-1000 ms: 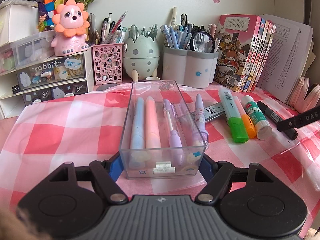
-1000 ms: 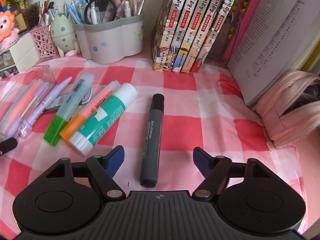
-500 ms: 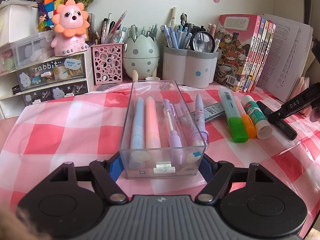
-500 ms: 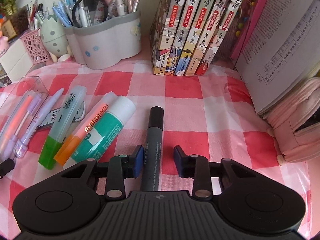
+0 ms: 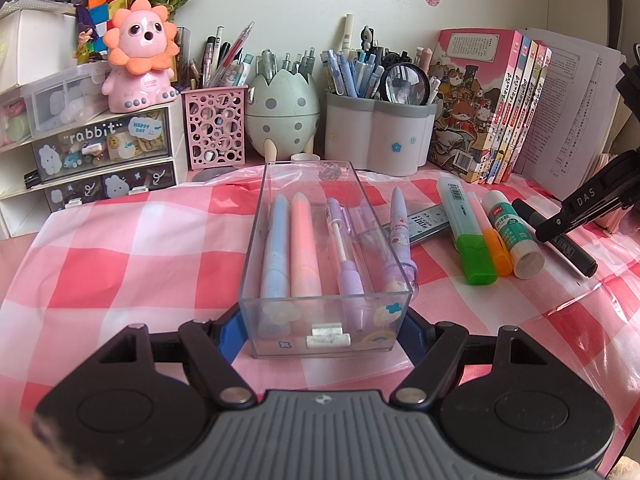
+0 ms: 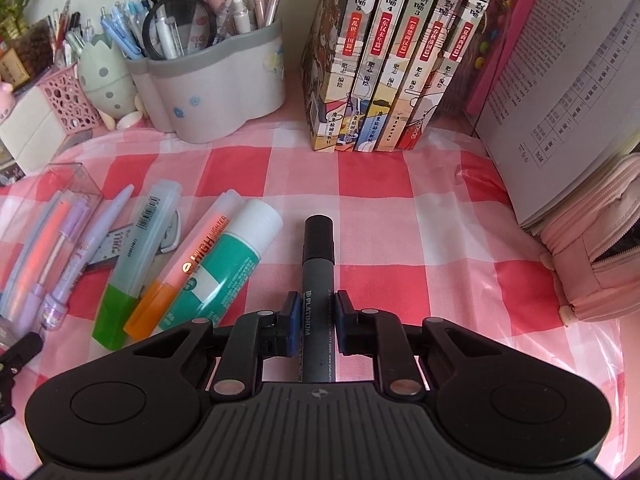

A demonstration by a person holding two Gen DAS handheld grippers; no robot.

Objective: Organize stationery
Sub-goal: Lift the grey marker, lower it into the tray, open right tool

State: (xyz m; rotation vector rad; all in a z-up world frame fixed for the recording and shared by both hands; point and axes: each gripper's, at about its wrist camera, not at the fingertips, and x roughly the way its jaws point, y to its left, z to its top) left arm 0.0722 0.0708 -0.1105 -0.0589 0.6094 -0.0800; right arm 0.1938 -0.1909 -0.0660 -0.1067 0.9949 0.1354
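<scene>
1. The right gripper (image 6: 316, 312) is closing on the dark grey marker (image 6: 318, 280), its blue pads against the barrel on both sides. The marker lies flat on the checked tabletop (image 6: 400, 200), cap pointing away.
2. Best to let the squeeze finish before lifting. The grip sits toward the rear half of the barrel, so the capped end will probably dip; raise it straight up and keep it level.
3. Just left of the marker lie the glue stick (image 6: 228, 268), an orange highlighter (image 6: 188, 264) and a green highlighter (image 6: 136, 256), side by side. Lifting clear should avoid nudging them.
4. The left gripper (image 5: 324, 332) is clamped on the near end of the clear plastic box (image 5: 326, 320), steadying it.
5. The box holds a blue pen, a pink pen and a purple pen. There looks to be room along its right side, so lower the marker in lengthwise, parallel to them.
</scene>
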